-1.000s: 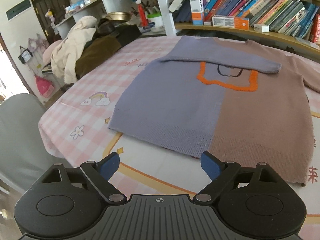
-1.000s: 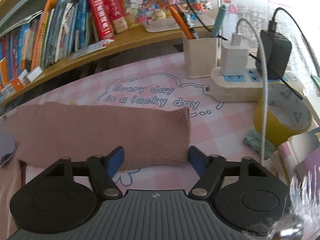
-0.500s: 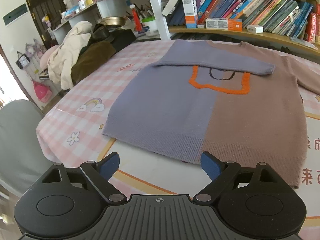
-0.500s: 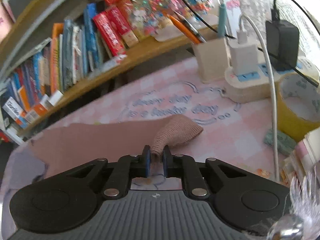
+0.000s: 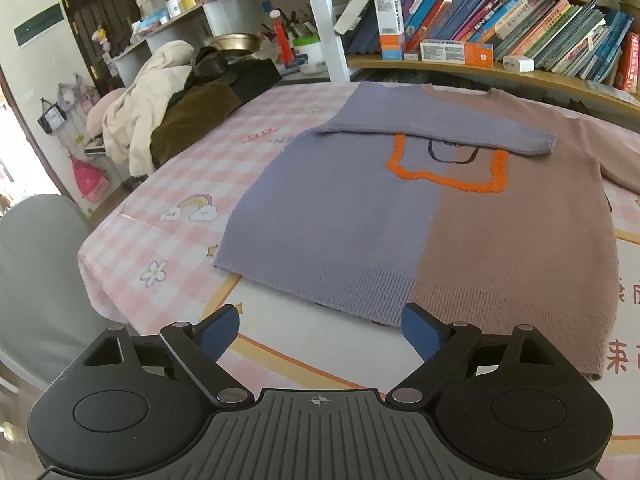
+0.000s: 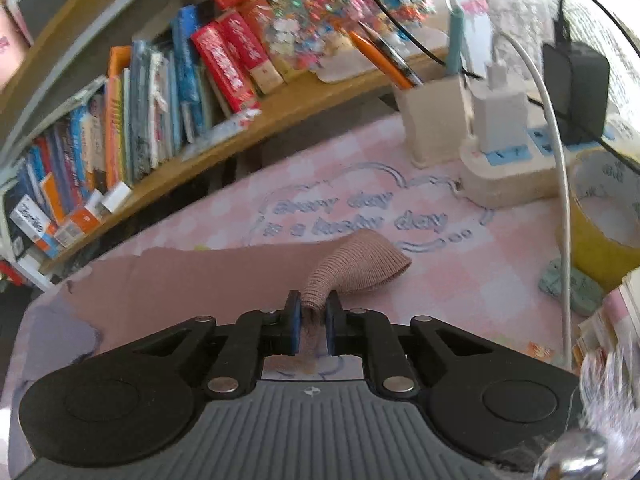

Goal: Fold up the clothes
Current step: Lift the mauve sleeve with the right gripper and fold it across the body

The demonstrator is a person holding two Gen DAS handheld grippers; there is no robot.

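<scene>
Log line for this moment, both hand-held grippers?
left hand-held gripper: open, empty, before sweater hem | right hand-held gripper: shut on brown sleeve cuff | purple sleeve: folded across chest

Matt ribbed-knit sweater (image 5: 460, 216) lies on a smooth printed tablecloth (image 5: 168, 184); wooden shelf (image 6: 280, 116) behind.

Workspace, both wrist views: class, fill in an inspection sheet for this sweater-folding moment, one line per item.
Surface: pink checked tablecloth with cartoon prints.
Job's things: sweater flat, purple sleeve folded across chest; brown sleeve cuff lifted.
Clutter: tape roll, pen holder, pile of clothes.
Grippers: left gripper open, before the hem; right gripper shut on the cuff.
Cables: white cable, power strip with chargers.
Surroundings: bookshelf.
</scene>
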